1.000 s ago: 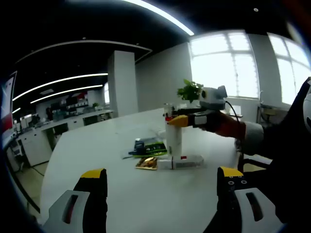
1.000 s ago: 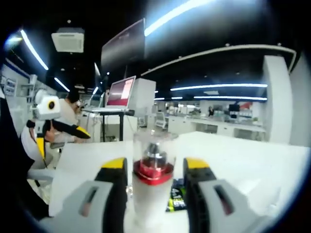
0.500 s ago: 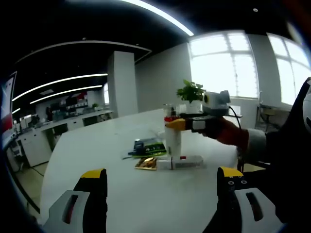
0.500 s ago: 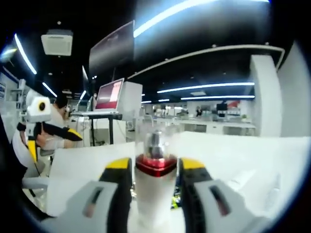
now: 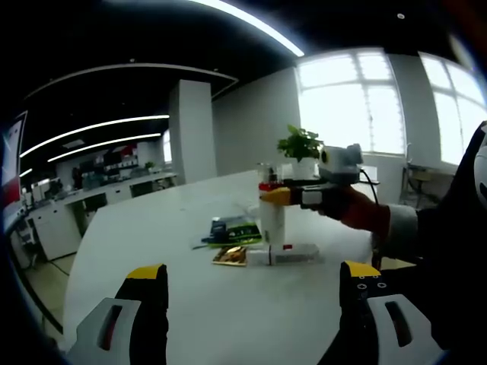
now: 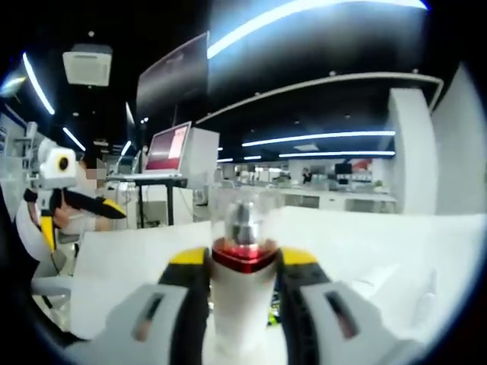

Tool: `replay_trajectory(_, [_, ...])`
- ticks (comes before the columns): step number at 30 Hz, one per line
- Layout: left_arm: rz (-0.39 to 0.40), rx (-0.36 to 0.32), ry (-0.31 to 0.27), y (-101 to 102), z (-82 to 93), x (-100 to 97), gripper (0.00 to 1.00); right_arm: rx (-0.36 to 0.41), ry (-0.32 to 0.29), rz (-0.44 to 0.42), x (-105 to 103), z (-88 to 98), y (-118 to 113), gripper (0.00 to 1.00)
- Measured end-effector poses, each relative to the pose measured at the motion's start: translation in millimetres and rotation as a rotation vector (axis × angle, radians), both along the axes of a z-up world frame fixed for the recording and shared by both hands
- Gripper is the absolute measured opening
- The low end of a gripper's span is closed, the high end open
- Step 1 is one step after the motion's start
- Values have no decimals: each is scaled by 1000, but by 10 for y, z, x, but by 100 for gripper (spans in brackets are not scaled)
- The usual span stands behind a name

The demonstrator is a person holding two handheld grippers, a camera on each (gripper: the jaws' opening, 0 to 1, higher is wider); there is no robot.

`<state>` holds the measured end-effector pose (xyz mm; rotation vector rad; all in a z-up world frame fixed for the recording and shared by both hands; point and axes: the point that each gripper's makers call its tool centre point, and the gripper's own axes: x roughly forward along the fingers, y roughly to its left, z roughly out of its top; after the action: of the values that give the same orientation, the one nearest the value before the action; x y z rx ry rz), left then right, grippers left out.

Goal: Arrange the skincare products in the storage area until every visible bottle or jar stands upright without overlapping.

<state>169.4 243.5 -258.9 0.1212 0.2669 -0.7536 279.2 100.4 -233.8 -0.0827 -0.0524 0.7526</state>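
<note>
Right gripper view has the right tongs point(image 6: 243, 262) closed on an upright white bottle point(image 6: 242, 304), seemingly resting on the bench point(image 5: 190, 304), while the left tongs point(image 5: 255, 277) gape empty.

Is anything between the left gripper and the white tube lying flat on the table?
Nothing visible. Bare white table lies between the open left gripper and the flat white tube. The right gripper grips the upright white bottle just behind it.

White pump bottle point(image 5: 272, 217) with red collar and clear cap, upright on the white table; white tube point(image 5: 283, 254) with red band lies flat just beside its base
</note>
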Motion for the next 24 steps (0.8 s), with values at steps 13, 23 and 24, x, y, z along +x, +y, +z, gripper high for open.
replay_trajectory(13, [2,-2,2,17,-4,18,95,-20,9,-5,40,3,-117,32])
replay_trajectory(23, [13,1,4,50,-14,28,95,-18,8,-17,92,21,-294,32])
replay_trajectory(24, [13,1,4,51,-14,28,95,-18,6,-18,98,22,-314,32])
